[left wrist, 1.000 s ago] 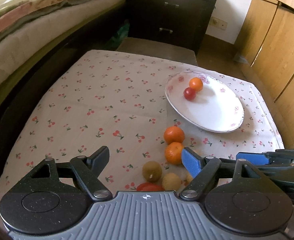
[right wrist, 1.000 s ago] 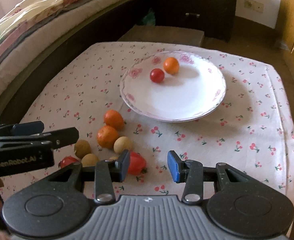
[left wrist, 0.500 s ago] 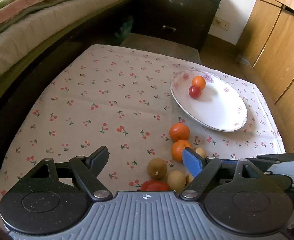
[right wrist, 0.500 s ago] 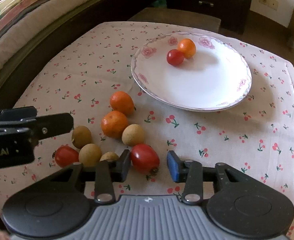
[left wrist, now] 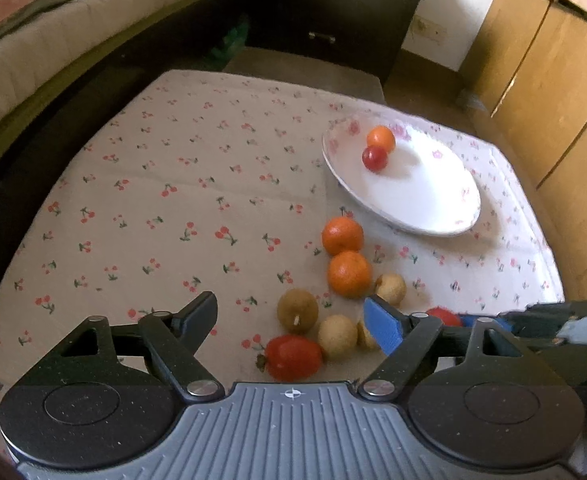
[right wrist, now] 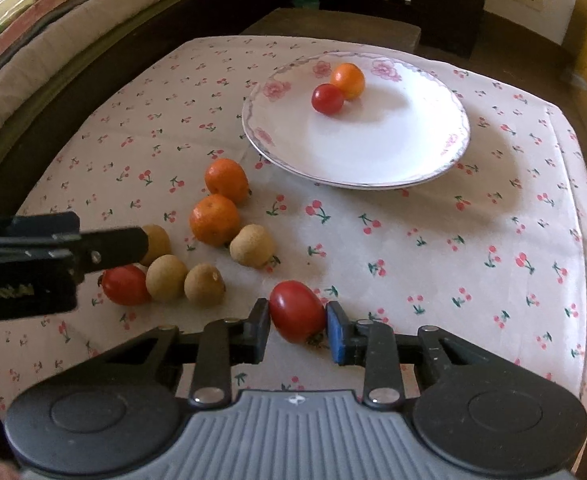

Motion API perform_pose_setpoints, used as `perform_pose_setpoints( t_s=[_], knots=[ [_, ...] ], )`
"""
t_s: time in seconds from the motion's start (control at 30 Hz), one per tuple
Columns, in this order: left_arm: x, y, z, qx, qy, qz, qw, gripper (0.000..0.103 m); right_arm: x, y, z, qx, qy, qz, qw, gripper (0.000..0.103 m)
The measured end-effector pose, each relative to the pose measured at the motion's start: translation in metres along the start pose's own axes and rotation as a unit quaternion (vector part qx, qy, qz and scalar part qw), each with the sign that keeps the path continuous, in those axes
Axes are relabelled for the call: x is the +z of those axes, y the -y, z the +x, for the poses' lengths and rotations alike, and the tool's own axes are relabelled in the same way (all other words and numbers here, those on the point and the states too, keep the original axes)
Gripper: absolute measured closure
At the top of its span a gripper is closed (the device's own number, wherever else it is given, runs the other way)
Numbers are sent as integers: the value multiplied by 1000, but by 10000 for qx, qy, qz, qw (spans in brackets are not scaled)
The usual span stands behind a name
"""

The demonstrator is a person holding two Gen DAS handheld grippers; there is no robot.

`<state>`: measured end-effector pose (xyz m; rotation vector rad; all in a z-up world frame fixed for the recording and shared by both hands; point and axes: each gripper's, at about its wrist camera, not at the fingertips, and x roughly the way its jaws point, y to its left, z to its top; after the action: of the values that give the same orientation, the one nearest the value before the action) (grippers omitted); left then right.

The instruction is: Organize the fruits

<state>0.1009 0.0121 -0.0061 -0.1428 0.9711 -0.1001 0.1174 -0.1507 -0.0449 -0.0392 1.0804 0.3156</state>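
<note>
Red tomato (right wrist: 296, 311) sits between right gripper (right wrist: 297, 330) fingers, pads touching both sides, apparently clamped for carry to plate (right wrist: 433, 168) at 12 o'clock. Left gripper (left wrist: 291, 316) spread wide, empty, over loose fruit.

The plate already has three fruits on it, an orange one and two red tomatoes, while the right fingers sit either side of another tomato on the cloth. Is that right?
Not quite. The plate holds two fruits: one orange fruit and one red tomato, as the right wrist view shows. The rest is right: the right fingers sit either side of another tomato on the cloth.
</note>
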Motion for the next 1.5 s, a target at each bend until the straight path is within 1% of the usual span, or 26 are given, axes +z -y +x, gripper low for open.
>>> perform_pose_setpoints(
  t_s=[0.07,0.17,0.3,0.4,0.43,0.5,0.63,0.7,0.77,0.87,0.97,1.0,1.07,1.13,1.2,1.3,1.4,1.47,1.5],
  knots=[
    [-3,0,4,1,-85,16,10000,31,-1,2,-4,46,21,81,10000,72],
    [-6,-3,9,-78,-195,-64,9998,40,-3,3,-7,65,34,109,9999,72],
    [-7,0,11,10,-146,123,9998,40,-5,5,-9,73,49,149,9999,72],
    [-9,3,11,-37,-117,270,9996,39,-5,8,-10,74,45,185,9998,72],
    [-9,4,12,-54,-105,317,9994,36,-5,8,-9,75,43,182,9998,72],
    [-10,5,12,-143,-116,346,9992,36,-4,7,-7,88,15,174,9998,72],
    [-14,8,10,-228,-174,500,9983,38,-3,6,-5,91,-29,166,9998,72],
    [-18,10,10,-274,-247,614,9974,40,-3,6,-5,97,-51,172,9998,72],
    [-22,12,11,-245,-349,729,9964,43,-3,8,-5,108,-45,198,9997,72],
    [-28,14,14,-258,-520,820,9949,43,-3,10,-6,132,-62,243,9996,72],
    [-32,16,6,-328,-506,889,9942,43,-2,11,-8,139,-47,251,9996,72],
    [-33,16,3,-355,-484,901,9941,43,-2,11,-9,148,-36,266,9995,72],
    [-32,17,-2,-381,-438,941,9939,38,-2,12,-10,159,-20,280,9995,72],
    [-30,17,-3,-293,-377,990,9939,35,-2,12,-11,165,-8,286,9995,72],
    [-25,17,1,-135,-355,1073,9935,35,-2,13,-10,173,-12,300,9994,71],
    [-20,21,10,-161,-426,1146,9924,35,-2,11,-7,190,-63,281,9994,71],
    [-22,25,20,-4,-485,1356,9896,35,-2,9,-4,169,-93,221,9996,71],
    [-21,22,25,31,-522,1280,9904,38,-1,8,-1,160,-118,227,9995,71],
    [-19,19,25,11,-475,1197,9917,39,-1,9,1,157,-130,234,9995,71]
  ],
)
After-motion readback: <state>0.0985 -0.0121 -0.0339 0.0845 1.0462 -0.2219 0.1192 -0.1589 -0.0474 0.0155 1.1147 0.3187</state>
